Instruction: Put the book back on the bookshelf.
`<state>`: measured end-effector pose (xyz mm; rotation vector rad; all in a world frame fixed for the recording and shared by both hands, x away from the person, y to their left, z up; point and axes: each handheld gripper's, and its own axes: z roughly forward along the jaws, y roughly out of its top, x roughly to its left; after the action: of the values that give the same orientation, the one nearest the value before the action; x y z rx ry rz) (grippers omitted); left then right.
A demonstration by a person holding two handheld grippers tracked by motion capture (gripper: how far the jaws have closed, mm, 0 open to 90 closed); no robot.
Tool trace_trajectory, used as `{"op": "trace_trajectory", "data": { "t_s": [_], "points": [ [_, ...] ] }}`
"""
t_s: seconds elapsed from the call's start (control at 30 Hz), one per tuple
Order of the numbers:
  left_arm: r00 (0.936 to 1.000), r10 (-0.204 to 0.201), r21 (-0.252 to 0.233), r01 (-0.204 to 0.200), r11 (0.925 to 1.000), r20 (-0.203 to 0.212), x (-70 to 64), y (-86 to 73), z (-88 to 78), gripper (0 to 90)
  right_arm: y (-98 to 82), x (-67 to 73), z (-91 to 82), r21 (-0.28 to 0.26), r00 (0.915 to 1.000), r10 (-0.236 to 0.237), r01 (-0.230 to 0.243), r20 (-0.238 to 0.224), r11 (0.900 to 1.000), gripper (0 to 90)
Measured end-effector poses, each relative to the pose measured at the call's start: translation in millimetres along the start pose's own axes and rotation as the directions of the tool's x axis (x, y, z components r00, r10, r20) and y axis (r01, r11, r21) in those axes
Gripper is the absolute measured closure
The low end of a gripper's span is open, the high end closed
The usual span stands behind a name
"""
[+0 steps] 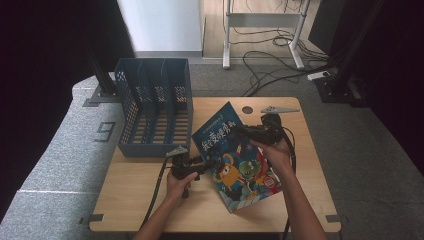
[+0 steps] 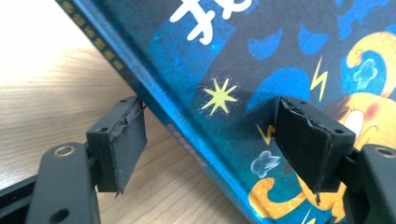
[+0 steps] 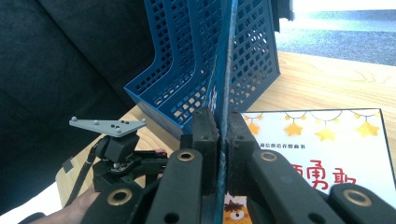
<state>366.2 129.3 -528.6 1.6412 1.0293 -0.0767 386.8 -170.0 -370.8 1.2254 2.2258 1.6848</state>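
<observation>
Blue picture book (image 1: 235,155) lies tilted on the wooden table (image 1: 130,200) in the high view, at about four o'clock from the blue file rack (image 1: 155,107). My right gripper (image 1: 250,134) bites its upper edge at twelve o'clock; my left gripper (image 1: 204,165) meets its spine side at nine o'clock.

From the left gripper view, my jaws stand apart, and the book's (image 2: 261,70) spine edge runs between them, close to the left pad, pressed by neither.

Seen in the right gripper view, my jaws are clamped together on the book's (image 3: 223,93) thin edge, which rises at twelve o'clock before the rack (image 3: 187,70). A second book (image 3: 322,154) with stars lies flat at three o'clock, and my left gripper (image 3: 140,165) sits at eight o'clock.
</observation>
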Motion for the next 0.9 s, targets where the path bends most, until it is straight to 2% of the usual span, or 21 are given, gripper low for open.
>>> {"op": "trace_trajectory", "data": {
  "t_s": [0.33,0.57,0.9],
  "points": [
    [0.9999,0.011,-0.007,-0.011,0.9999,0.012,-1.0,0.3,1.0,23.9,-1.7,-1.6,-2.4,-0.01,0.9999,0.007,-0.008,-0.013,1.0,84.7],
    [0.9991,0.004,-0.01,-0.003,0.9999,0.043,-0.3,-0.6,2.8,22.3,-2.1,0.1,-3.3,-0.016,0.9999,-0.002,0.002,-0.014,1.0,84.7],
    [0.9975,0.001,-0.027,0.001,0.9996,0.071,-1.9,0.2,3.2,20.4,-3.7,-1.9,-6.1,-0.033,0.9992,-0.005,0.004,-0.039,0.999,84.7]
  ]
}}
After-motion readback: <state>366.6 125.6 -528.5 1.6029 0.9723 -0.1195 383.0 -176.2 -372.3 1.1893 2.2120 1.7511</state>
